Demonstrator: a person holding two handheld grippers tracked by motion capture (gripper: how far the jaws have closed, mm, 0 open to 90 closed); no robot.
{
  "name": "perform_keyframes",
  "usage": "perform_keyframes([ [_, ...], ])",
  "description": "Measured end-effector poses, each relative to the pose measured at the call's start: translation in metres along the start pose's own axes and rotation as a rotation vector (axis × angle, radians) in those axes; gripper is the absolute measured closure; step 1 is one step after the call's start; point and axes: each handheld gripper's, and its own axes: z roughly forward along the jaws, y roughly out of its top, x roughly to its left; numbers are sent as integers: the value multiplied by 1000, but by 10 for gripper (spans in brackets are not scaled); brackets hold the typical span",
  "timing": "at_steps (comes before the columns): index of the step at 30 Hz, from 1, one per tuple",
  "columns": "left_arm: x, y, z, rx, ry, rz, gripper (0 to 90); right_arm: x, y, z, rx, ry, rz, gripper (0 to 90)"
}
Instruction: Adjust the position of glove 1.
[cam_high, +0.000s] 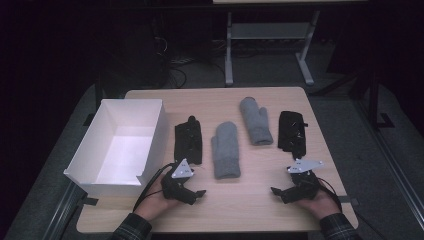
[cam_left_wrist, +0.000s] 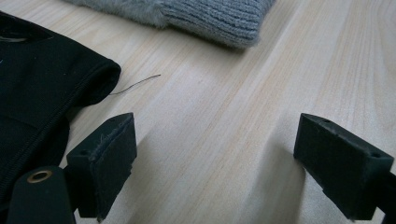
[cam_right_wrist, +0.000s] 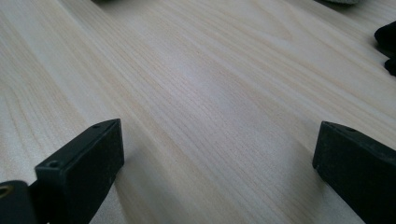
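Observation:
Four items lie in a row on the wooden table (cam_high: 250, 205): a black glove (cam_high: 188, 140), a grey mitten (cam_high: 226, 150), a second grey mitten (cam_high: 255, 121) and a second black glove (cam_high: 291, 131). My left gripper (cam_high: 197, 196) rests low on the table just in front of the first black glove, open and holding nothing. In the left gripper view, my left gripper (cam_left_wrist: 224, 172) has the black glove's cuff (cam_left_wrist: 37, 93) beside its left jaw and the grey mitten's ribbed cuff (cam_left_wrist: 210, 18) farther ahead. My right gripper (cam_high: 278, 195) sits near the front right, open over bare wood (cam_right_wrist: 219, 172).
A white open box (cam_high: 125, 145) stands at the table's left side, overhanging the edge. A loose thread (cam_left_wrist: 135, 84) lies by the black glove. A dark glove edge (cam_right_wrist: 387, 42) shows at the far right of the right gripper view. Behind the table are the legs of another table.

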Motion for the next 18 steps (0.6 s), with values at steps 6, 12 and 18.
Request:
perform_keyframes([
  [6,0,1,2,-4,9,-5,124,0,0,0,-3,3,-2,17],
  [12,0,1,2,-3,9,-5,125,0,4,-4,3,22,13,162],
  [18,-1,1,2,-11,8,-16,125,-2,18,-11,-48,44,36,455],
])
